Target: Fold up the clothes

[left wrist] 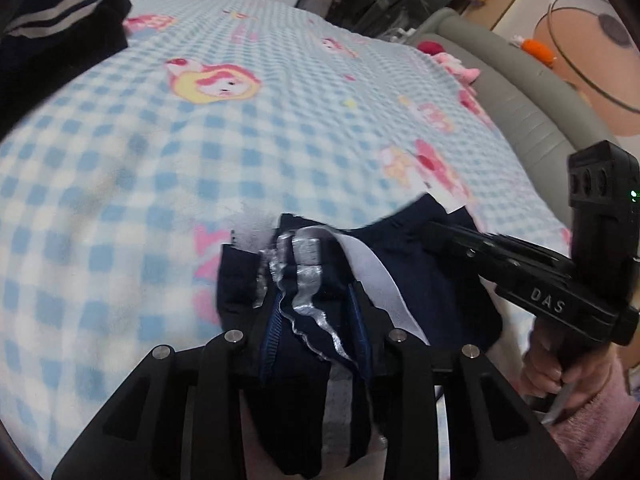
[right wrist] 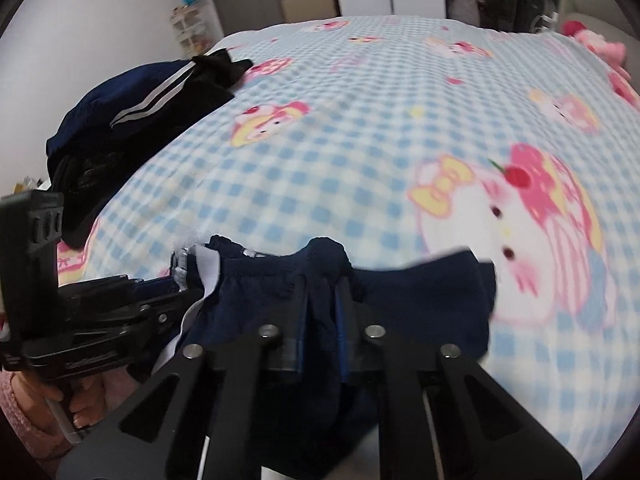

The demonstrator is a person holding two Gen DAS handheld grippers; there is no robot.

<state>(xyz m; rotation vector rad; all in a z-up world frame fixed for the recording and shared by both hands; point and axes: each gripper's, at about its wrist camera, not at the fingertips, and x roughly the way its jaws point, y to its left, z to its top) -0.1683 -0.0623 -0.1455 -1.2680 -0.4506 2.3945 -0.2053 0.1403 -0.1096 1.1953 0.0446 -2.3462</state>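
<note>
I hold a navy garment (left wrist: 420, 280) with white and silver side stripes above the bed's near edge. My left gripper (left wrist: 312, 276) is shut on its striped edge. My right gripper (right wrist: 320, 280) is shut on the navy cloth (right wrist: 420, 292) farther along the same edge. In the left wrist view the right gripper (left wrist: 440, 232) comes in from the right with its tips in the cloth. In the right wrist view the left gripper (right wrist: 176, 280) comes in from the left. The cloth hangs bunched between both grippers.
The bed has a blue-and-white checked blanket (left wrist: 240, 140) with pink cartoon prints. A pile of dark clothes with white stripes (right wrist: 132, 116) lies at the bed's far left. A grey padded headboard (left wrist: 520, 92) and pink plush toys (left wrist: 456, 64) are on the right.
</note>
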